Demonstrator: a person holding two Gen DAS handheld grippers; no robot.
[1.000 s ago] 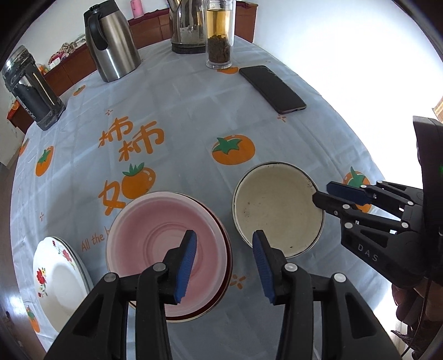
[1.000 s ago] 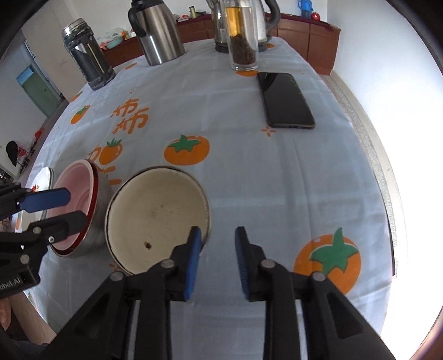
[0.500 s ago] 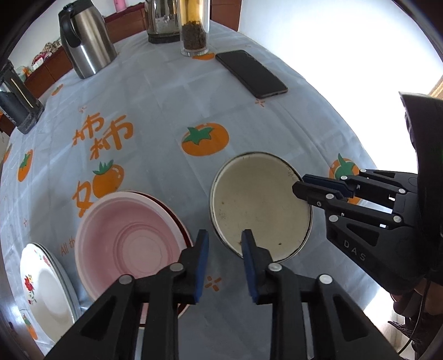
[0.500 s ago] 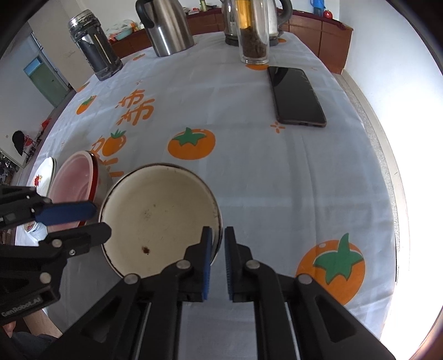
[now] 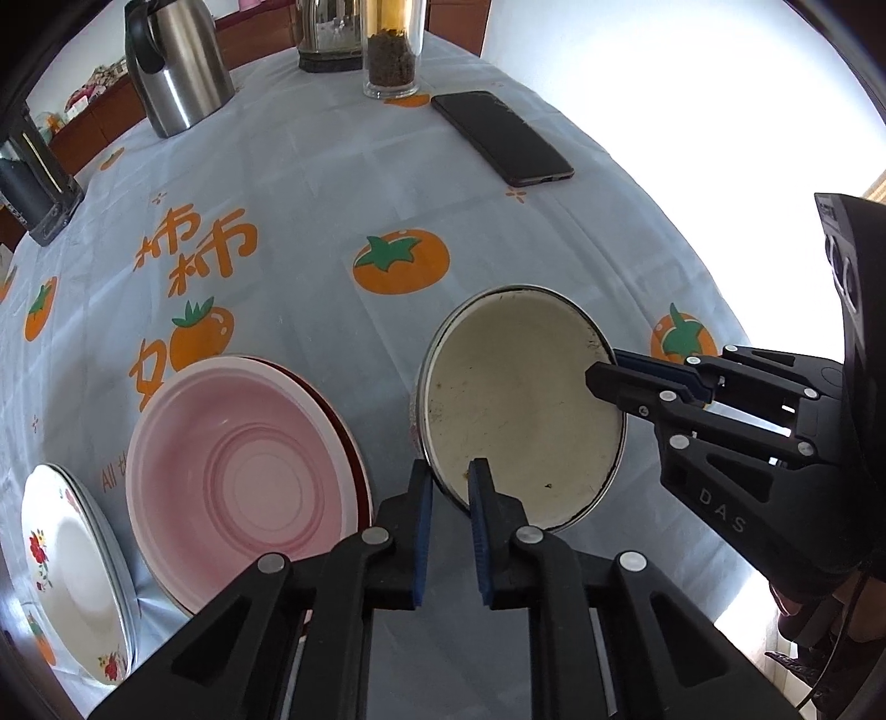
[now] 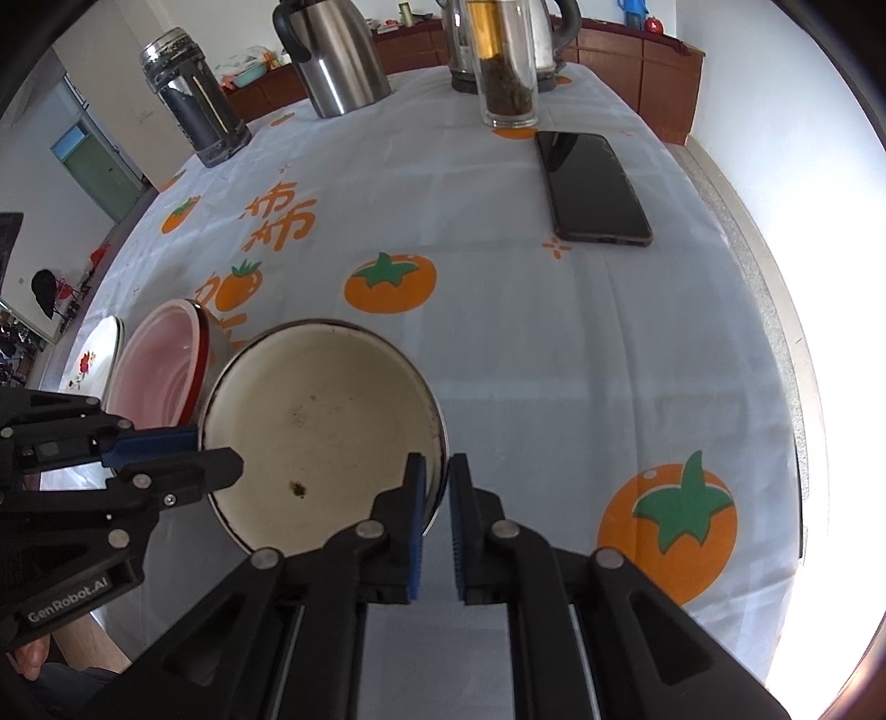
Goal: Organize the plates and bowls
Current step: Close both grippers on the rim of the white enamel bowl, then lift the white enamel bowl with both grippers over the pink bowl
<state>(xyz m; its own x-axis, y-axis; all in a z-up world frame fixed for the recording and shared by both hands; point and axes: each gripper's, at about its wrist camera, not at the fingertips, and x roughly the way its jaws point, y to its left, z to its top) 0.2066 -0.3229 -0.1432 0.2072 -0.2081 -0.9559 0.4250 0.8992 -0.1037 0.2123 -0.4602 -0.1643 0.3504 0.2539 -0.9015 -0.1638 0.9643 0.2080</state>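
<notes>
A cream enamel bowl (image 5: 520, 410) with a dark rim sits lifted and tilted near the table's front edge; it also shows in the right wrist view (image 6: 321, 426). My left gripper (image 5: 449, 487) is shut on its left rim. My right gripper (image 6: 436, 476) is shut on its right rim and shows in the left wrist view (image 5: 609, 382). A pink bowl (image 5: 238, 476) nested in a red-rimmed bowl stands to the left. A stack of white flowered plates (image 5: 66, 570) lies further left.
On the persimmon-print tablecloth (image 5: 332, 194) a black phone (image 5: 498, 138) lies at the far right. A glass tea jar (image 5: 390, 50), a steel kettle (image 5: 174, 61) and a dark canister (image 5: 33, 188) stand at the back. The table edge runs close on the right.
Both grippers have closed onto opposite sides of the cream bowl's rim. The bowl now sits tilted and raised between them.
</notes>
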